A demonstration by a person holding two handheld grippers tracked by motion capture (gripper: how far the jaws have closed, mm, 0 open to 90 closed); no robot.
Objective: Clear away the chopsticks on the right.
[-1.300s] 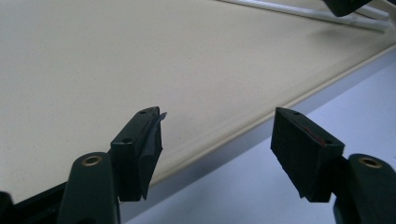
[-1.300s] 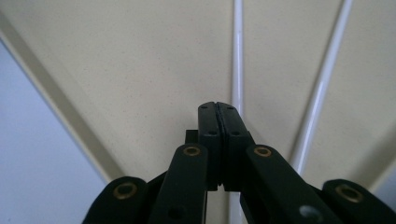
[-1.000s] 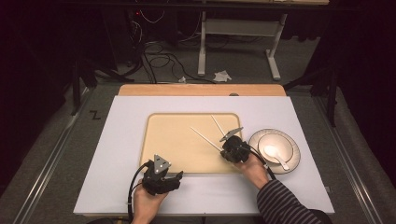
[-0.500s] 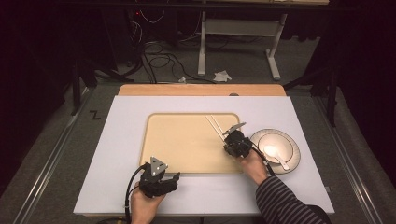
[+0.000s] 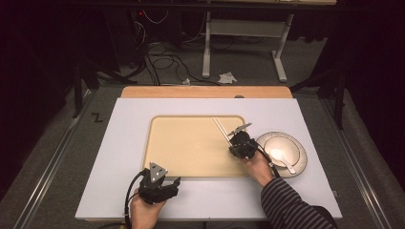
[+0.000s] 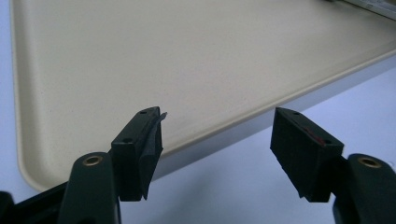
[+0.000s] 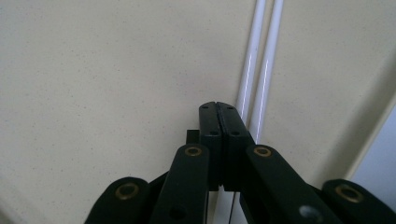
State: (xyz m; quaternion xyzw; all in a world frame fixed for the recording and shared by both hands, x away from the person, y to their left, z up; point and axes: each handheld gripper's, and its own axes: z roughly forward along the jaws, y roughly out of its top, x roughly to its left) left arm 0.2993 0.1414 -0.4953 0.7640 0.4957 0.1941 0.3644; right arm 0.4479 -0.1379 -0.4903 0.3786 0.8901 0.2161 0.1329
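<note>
A white rectangular table [image 5: 129, 143] takes up the middle and lower part of the high view, with a strip of light wood along its far edge and grey carpeted floor [image 5: 57, 143] around it. At the centre of the table lies a large beige rectangular plastic tray [image 5: 186, 143] with rounded corners and a low raised rim. Just right of the tray, in the right-centre of the frame, sits a round cream plate with a darker rim [image 5: 296, 143], and a white ceramic soup spoon [image 5: 281, 156] lies in it with its bowl toward the middle of the plate. A pair of white chopsticks [image 5: 220, 128] lies side by side on the tray near its upper right corner, running diagonally toward the upper left. The right gripper [image 5: 237, 136], black and held in a hand with a striped sleeve, is over the right edge of the tray, at the near end of the chopsticks; in the right gripper view its jaws are pressed together with nothing between them, and the two chopsticks [image 7: 256, 70] run up the frame just beside and beneath the closed tips. The left gripper [image 5: 173, 183], black with a grey three-cornered plate on top, rests at the lower left of the frame near the tray's front edge; in the left gripper view its jaws stand wide apart, empty, facing the tray's near rim [image 6: 224, 133].
</note>
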